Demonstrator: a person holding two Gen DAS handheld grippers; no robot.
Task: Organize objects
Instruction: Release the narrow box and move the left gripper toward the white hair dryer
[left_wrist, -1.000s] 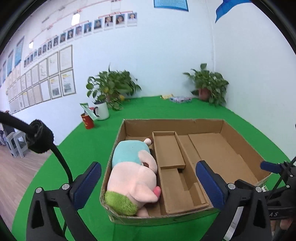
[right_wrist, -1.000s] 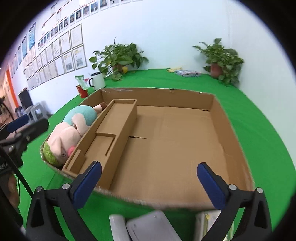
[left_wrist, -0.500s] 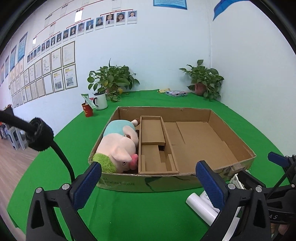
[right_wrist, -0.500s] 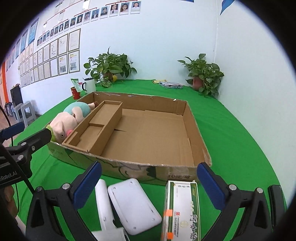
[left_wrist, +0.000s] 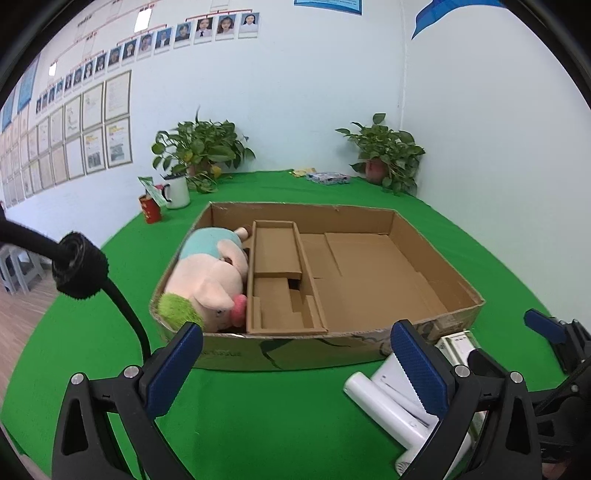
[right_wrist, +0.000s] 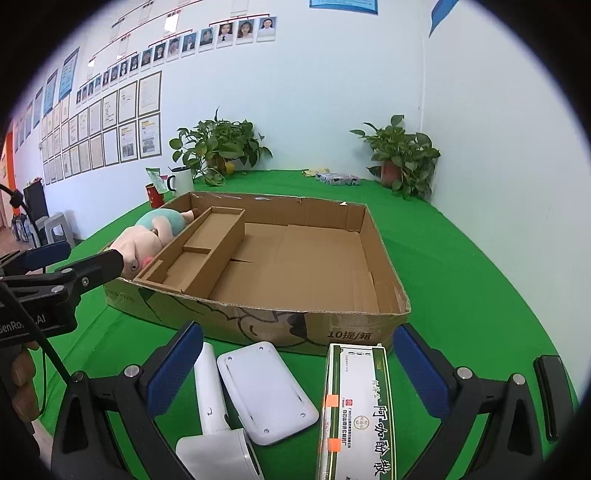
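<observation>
Both grippers, left (left_wrist: 295, 363) and right (right_wrist: 297, 362), are gaping wide, gripping nothing. Right one is hanging over green medicine box (right_wrist: 356, 410), white device (right_wrist: 266, 391) and white handheld tool (right_wrist: 210, 398), lying outside cardboard box (right_wrist: 280, 325), likely awaiting packing. Plush pig (left_wrist: 207, 280) is occupying its left compartment.
</observation>
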